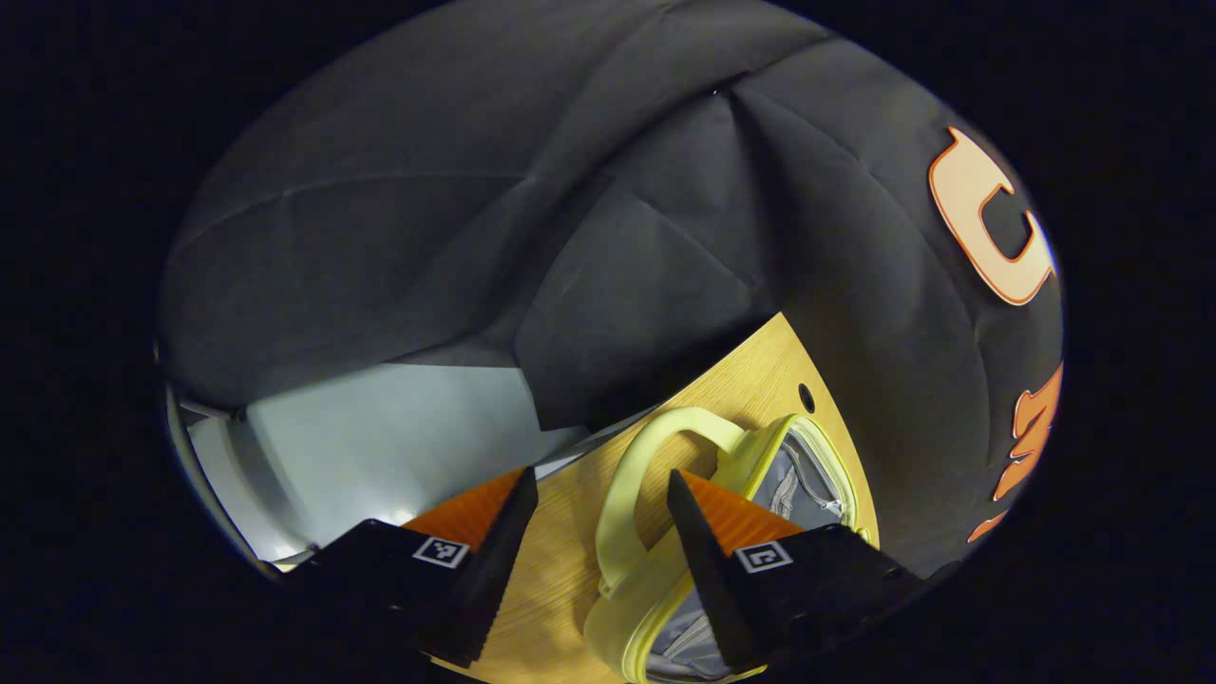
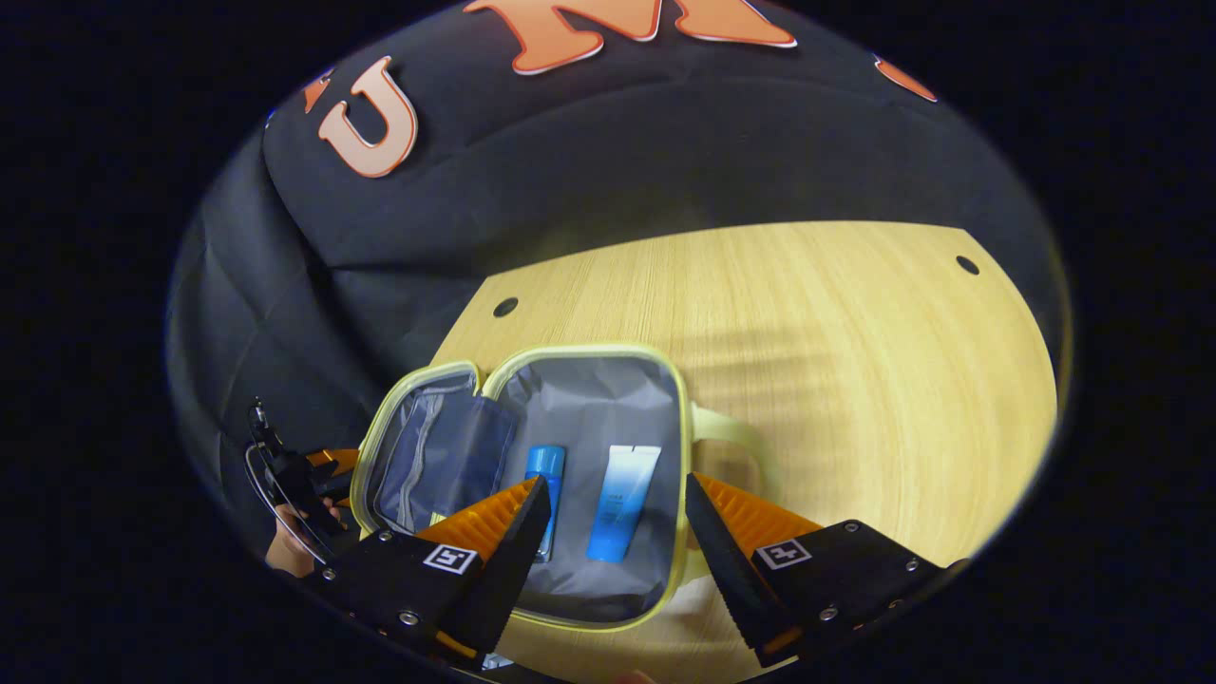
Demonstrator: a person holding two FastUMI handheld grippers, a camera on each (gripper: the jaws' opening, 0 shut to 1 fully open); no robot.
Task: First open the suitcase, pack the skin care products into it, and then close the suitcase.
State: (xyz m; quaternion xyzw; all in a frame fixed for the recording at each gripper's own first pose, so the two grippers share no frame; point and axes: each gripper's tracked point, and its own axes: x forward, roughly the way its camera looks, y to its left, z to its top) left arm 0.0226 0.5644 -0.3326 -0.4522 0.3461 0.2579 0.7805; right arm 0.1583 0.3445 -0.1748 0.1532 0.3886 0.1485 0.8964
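The wooden surface (image 2: 836, 361) is the largest thing here; it is light, with small dark holes near its far edge, and the black cloth wall stands behind it. On the surface lies the suitcase (image 2: 670, 446), a small pale yellow case that is open, its two halves lying flat side by side with grey lining inside. In the right gripper view, the bigger half holds two skin care products: a white and blue tube (image 2: 622, 513) and, just beside it on the left, a blue bottle (image 2: 544, 475) partly hidden by a finger. The other half, the lid (image 2: 418, 465), has a dark mesh pocket. The yellow handle (image 2: 736, 437) sticks out from the right side of the case.

The right gripper (image 2: 613, 532) hovers over the open case with its fingers wide apart and holds nothing. The left gripper (image 1: 598, 522) is also wide, with nothing between its fingers; in the left gripper view it is at the handle end of the case, one finger over the lining. It appears too at the left edge of the right gripper view, held by a hand (image 2: 285, 551).
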